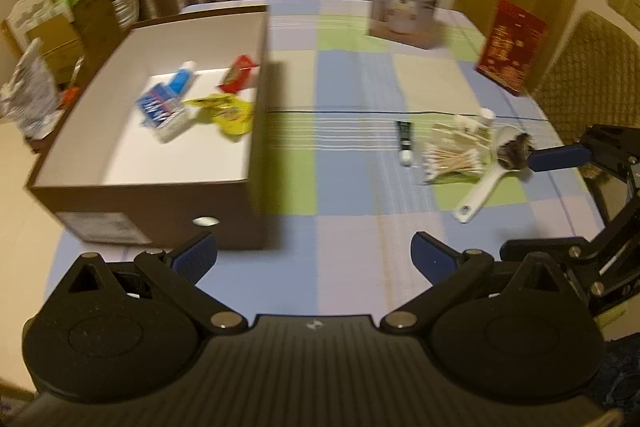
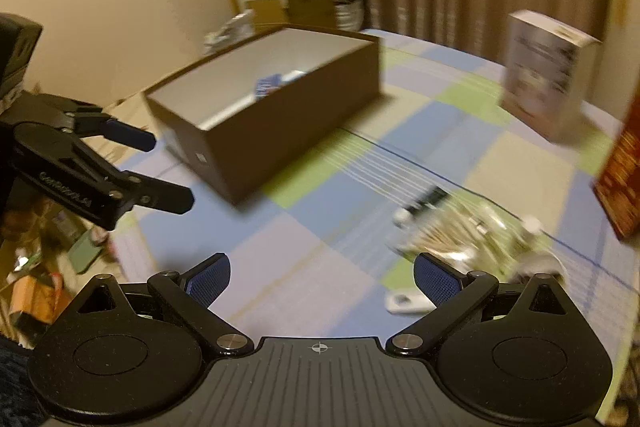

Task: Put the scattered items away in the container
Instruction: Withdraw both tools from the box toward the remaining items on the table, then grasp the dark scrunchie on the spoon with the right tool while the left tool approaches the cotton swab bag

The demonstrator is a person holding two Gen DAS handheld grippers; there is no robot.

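Rectangular cardboard box (image 1: 160, 183); wooden cotton swabs (image 1: 454, 159) outside.

Both grippers are matte black: the left gripper (image 1: 314, 255) and right gripper (image 2: 322, 277) share ribbed bodies, round side housings, silver pivot screws and textured blue pads (image 2: 210, 281) (a small crosshair mark sits mid-body).

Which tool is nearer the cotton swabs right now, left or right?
Right. The right tool sits just in front of the cotton swabs. The left tool is off to their left, near the box.
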